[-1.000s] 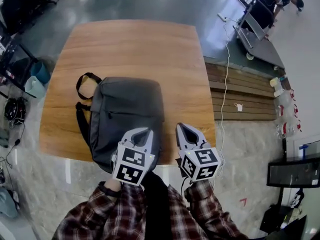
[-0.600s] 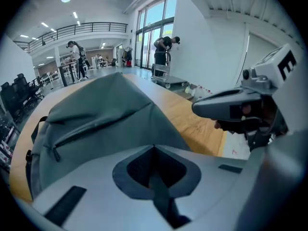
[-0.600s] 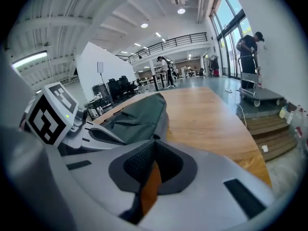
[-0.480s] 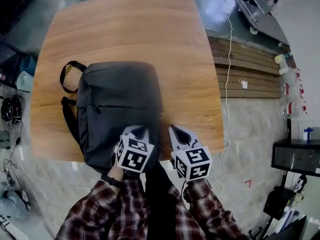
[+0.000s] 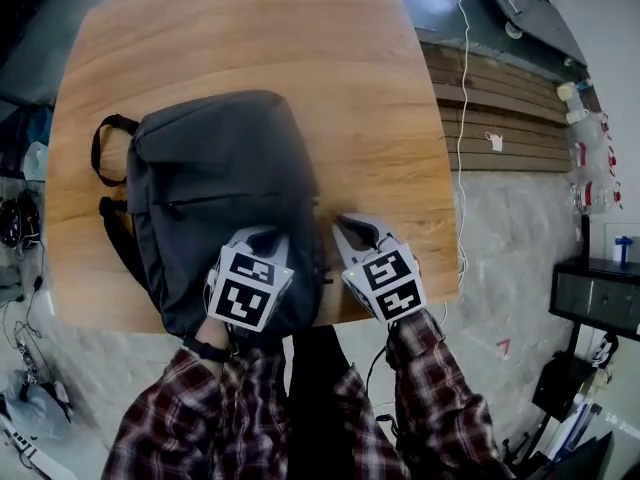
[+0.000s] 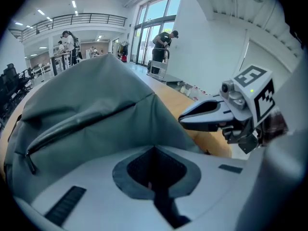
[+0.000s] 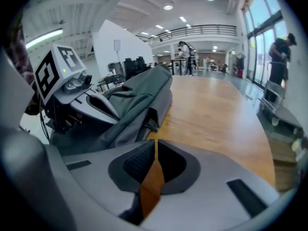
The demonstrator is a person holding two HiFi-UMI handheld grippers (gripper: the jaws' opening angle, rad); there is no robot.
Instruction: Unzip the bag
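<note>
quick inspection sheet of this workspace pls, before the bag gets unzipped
surface: wooden table, holds only the backpack
job's things: dark grey backpack lying flat on the table's left part, straps off its left edge; front zip looks closed
clutter: nothing seen on the table
grippers: left gripper jaws together, empty, over the backpack's near right corner; right gripper jaws together, empty, over bare wood just right of the backpack
cables: white cable on the floor right of the table
surroundings: slatted wooden platform to the right; people far off in the hall
</note>
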